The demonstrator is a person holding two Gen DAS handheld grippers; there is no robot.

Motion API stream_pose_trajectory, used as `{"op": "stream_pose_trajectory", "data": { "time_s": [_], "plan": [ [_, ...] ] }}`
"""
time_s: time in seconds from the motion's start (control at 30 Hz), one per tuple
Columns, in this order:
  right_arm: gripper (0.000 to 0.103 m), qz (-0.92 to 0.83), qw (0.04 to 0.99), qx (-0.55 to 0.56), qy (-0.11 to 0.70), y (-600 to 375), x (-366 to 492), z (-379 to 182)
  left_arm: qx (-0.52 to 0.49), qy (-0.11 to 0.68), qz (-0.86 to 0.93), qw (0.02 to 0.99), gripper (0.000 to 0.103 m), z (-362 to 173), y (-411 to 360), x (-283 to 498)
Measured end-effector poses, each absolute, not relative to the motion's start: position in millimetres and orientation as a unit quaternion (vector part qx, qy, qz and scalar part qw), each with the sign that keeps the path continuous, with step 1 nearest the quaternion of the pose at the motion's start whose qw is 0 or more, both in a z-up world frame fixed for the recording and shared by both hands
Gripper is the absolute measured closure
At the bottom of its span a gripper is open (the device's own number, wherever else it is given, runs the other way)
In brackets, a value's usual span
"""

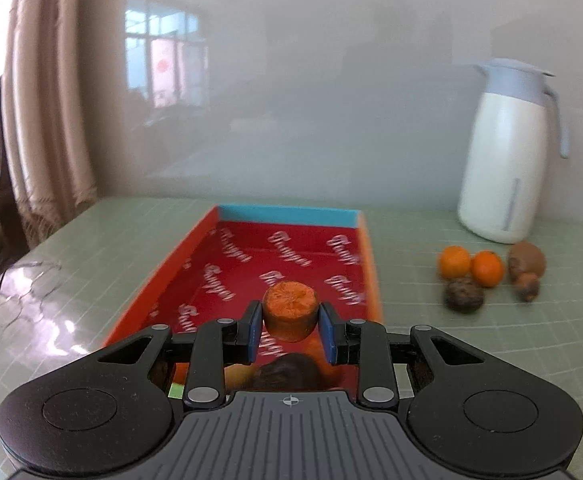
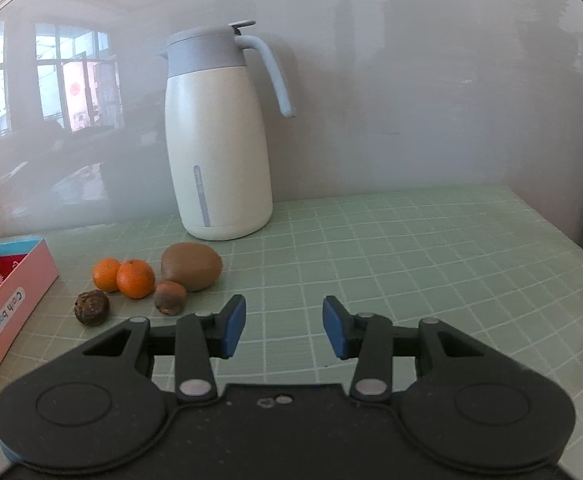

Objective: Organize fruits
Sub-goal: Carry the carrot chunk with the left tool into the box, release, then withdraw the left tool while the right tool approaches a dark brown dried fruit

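**Spotter:** Where are we standing on the fruit?

**Operator:** I'm carrying an orange (image 1: pixel 290 312) over the red box (image 1: pixel 227 248) right now, with the left tongs (image 1: pixel 290 330) clamped on it, blue pads pressing both sides. Under the tongs I'm making out at least a couple of fruits already lying in the near end of the box, so I'm judging we're partway through.

**Spotter:** And what's left?

**Operator:** Five pieces are still sitting on the green surface (image 2: pixel 411 248) beside the white jug (image 2: pixel 219 140): two oranges (image 2: pixel 135 279), a kiwi (image 2: pixel 191 266), a small brownish fruit (image 2: pixel 170 298) and a dark wrinkled one (image 2: pixel 92 307). My right tongs (image 2: pixel 284 326) are hanging apart and empty, near that cluster but touching nothing.

**Spotter:** Anything you're not seeing?

**Operator:** Plenty. The left tongs are blocking the box's near end, so I'm not counting what's inside. The left view is smearing, and the box's print isn't reading cleanly.
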State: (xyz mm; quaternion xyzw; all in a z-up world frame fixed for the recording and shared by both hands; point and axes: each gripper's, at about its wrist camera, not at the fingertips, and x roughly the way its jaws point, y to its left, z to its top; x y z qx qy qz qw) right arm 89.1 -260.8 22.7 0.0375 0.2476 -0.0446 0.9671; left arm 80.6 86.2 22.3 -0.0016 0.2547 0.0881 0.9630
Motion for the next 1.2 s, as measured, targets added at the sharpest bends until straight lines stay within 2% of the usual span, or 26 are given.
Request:
{"op": "stream_pose_trajectory", "data": {
  "time_s": [0.33, 0.63, 0.67, 0.73, 0.77, 0.8, 0.87, 1.0, 1.2],
  "plan": [
    [0.060, -0.048, 0.967, 0.035, 0.248, -263.9, 87.7, 22.6, -0.037, 0.278, 0.124, 0.952, 0.072, 7.2, 118.4, 89.5],
    [0.060, -0.050, 0.967, 0.037, 0.247, -267.3, 86.4, 22.6, -0.028, 0.264, 0.120, 0.957, 0.072, 12.7, 107.4, 85.9],
    [0.060, -0.050, 0.967, 0.038, 0.247, -267.8, 86.4, 22.6, -0.026, 0.262, 0.120, 0.957, 0.068, 13.7, 106.1, 85.0],
    [0.059, -0.050, 0.967, 0.038, 0.246, -268.7, 86.0, 22.8, -0.020, 0.253, 0.123, 0.959, 0.042, 16.5, 103.1, 82.8],
    [0.059, -0.050, 0.967, 0.039, 0.246, -269.0, 86.0, 22.8, -0.016, 0.244, 0.128, 0.961, 0.024, 18.9, 101.4, 80.3],
    [0.059, -0.050, 0.967, 0.040, 0.246, -269.3, 86.1, 22.9, -0.010, 0.231, 0.132, 0.964, 0.017, 21.8, 99.3, 76.9],
    [0.059, -0.049, 0.967, 0.040, 0.245, -269.3, 86.2, 23.0, 0.005, 0.212, 0.136, 0.968, 0.015, 26.8, 95.3, 70.3],
    [0.059, -0.048, 0.967, 0.040, 0.246, -268.9, 85.7, 22.8, 0.030, 0.193, 0.142, 0.971, 0.000, 32.4, 88.2, 62.4],
    [0.057, -0.046, 0.967, 0.041, 0.248, -268.3, 85.8, 22.7, 0.086, 0.179, 0.163, 0.966, 0.000, 32.8, 76.7, 62.9]
  ]
}}
